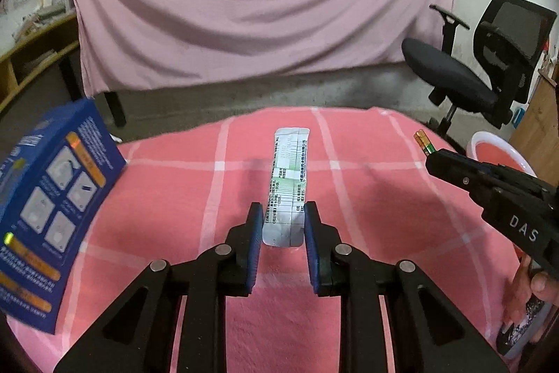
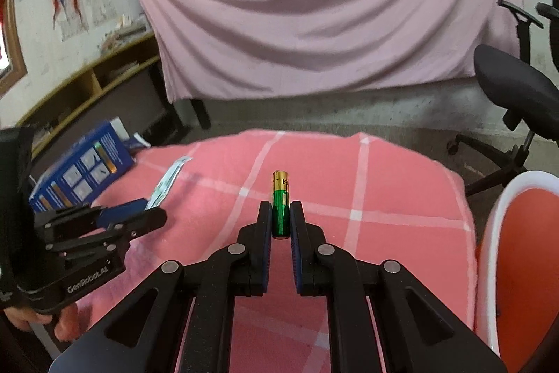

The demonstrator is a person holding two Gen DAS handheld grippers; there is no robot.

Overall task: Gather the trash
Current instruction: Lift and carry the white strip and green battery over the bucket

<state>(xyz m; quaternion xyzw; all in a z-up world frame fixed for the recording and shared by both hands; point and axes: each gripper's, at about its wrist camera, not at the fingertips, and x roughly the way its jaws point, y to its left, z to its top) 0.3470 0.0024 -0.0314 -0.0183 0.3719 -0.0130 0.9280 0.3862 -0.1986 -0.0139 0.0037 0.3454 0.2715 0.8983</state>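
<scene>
My left gripper (image 1: 283, 214) is shut on a long silver and green printed sachet (image 1: 288, 177) and holds it above the pink checked tablecloth (image 1: 167, 191). The sachet also shows in the right wrist view (image 2: 166, 186). My right gripper (image 2: 281, 212) is shut on a green and gold battery (image 2: 280, 201) that points forward over the cloth. The battery tip shows in the left wrist view (image 1: 423, 143), sticking out of the right gripper's black body at the right.
A blue printed box (image 1: 45, 215) stands at the table's left edge and also shows in the right wrist view (image 2: 84, 170). A white-rimmed orange bin (image 2: 517, 254) stands right of the table. A black office chair (image 1: 489, 65) is behind right. A pink sheet (image 1: 258, 6) hangs behind.
</scene>
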